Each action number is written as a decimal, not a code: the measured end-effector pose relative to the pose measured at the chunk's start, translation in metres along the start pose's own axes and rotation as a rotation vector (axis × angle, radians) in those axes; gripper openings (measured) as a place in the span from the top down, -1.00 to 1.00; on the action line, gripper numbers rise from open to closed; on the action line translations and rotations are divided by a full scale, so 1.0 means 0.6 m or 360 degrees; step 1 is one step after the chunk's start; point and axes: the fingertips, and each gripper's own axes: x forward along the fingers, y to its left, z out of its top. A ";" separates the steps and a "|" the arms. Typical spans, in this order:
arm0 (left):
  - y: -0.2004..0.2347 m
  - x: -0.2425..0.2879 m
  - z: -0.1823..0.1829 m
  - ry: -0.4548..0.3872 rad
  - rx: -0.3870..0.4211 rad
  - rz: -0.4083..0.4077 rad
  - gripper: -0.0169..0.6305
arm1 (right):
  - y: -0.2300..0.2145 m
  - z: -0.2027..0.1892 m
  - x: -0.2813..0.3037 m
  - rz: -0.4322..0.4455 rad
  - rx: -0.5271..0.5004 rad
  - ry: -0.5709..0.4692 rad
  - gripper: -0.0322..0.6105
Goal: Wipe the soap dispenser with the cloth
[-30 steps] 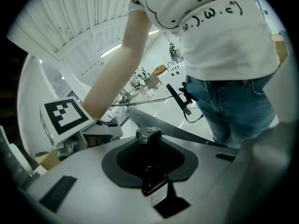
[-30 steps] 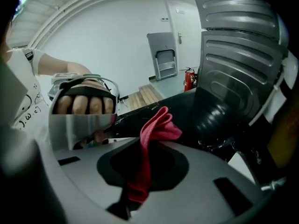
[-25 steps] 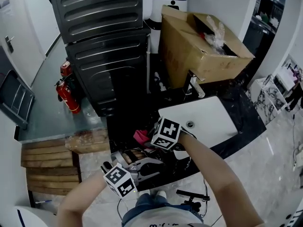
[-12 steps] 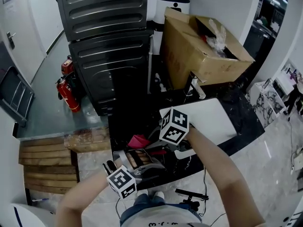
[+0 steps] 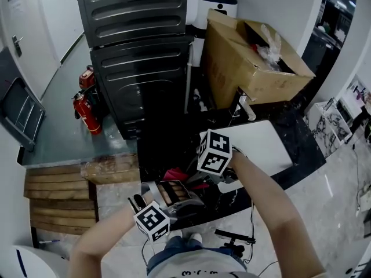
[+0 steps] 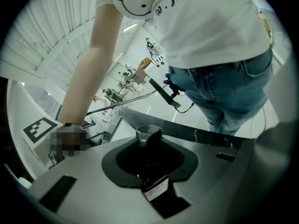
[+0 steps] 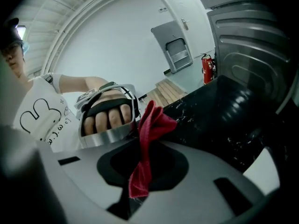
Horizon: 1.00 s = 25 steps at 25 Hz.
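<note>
While left gripper [image 6: 150, 158] jaws clamp the soap dispenser [image 6: 148, 136], right gripper [image 7: 140, 164] jaws pinch the cloth [image 7: 153, 121]; pickup done. Wiping likely remains.

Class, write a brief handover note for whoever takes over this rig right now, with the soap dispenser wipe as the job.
Grips: left claw shut on the dark pump-top soap dispenser bottle; right claw shut on the red cloth.
Where: both are held close together at the front edge of the black marble counter.
Done: both things are in hand.
Left: rub the cloth over the bottle. How much is already wiped cannot be told.
</note>
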 end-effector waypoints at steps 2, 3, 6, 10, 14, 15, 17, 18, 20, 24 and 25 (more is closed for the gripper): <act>0.001 -0.001 -0.002 0.0003 -0.0010 0.0009 0.65 | -0.017 0.003 0.005 -0.0112 -0.0050 0.0013 0.74; 0.002 -0.002 -0.003 0.0003 -0.0016 0.0015 0.65 | -0.029 0.003 0.008 -0.0184 -0.0069 0.0021 0.74; 0.006 -0.003 -0.005 -0.0002 -0.0058 0.0043 0.65 | -0.066 0.000 0.013 -0.0383 -0.0092 0.0040 0.74; 0.011 -0.002 -0.007 -0.0007 -0.0095 0.0068 0.65 | -0.111 -0.012 0.015 -0.0560 -0.0015 0.0005 0.74; 0.028 -0.009 -0.011 -0.0044 -0.0270 0.0153 0.65 | -0.141 -0.016 -0.015 -0.0740 0.0038 -0.0187 0.74; 0.039 -0.016 -0.015 -0.0076 -0.0382 0.0197 0.64 | -0.147 -0.014 -0.033 -0.0801 0.0059 -0.0275 0.74; 0.065 -0.036 -0.023 -0.0165 -0.0655 0.0302 0.64 | -0.157 -0.009 -0.077 -0.0911 0.0125 -0.0490 0.74; 0.078 -0.048 -0.026 -0.0211 -0.0789 0.0360 0.64 | -0.158 -0.007 -0.099 -0.0948 0.0170 -0.0614 0.74; 0.109 -0.079 -0.028 -0.0315 -0.1015 0.0487 0.65 | -0.153 -0.009 -0.136 -0.0965 0.0266 -0.0881 0.74; 0.193 -0.161 -0.017 -0.0604 -0.1358 0.0747 0.65 | -0.126 -0.022 -0.164 -0.0900 0.0372 -0.1328 0.74; 0.211 -0.179 -0.017 -0.0642 -0.1455 0.0795 0.65 | -0.118 -0.026 -0.161 -0.0889 0.0382 -0.1399 0.74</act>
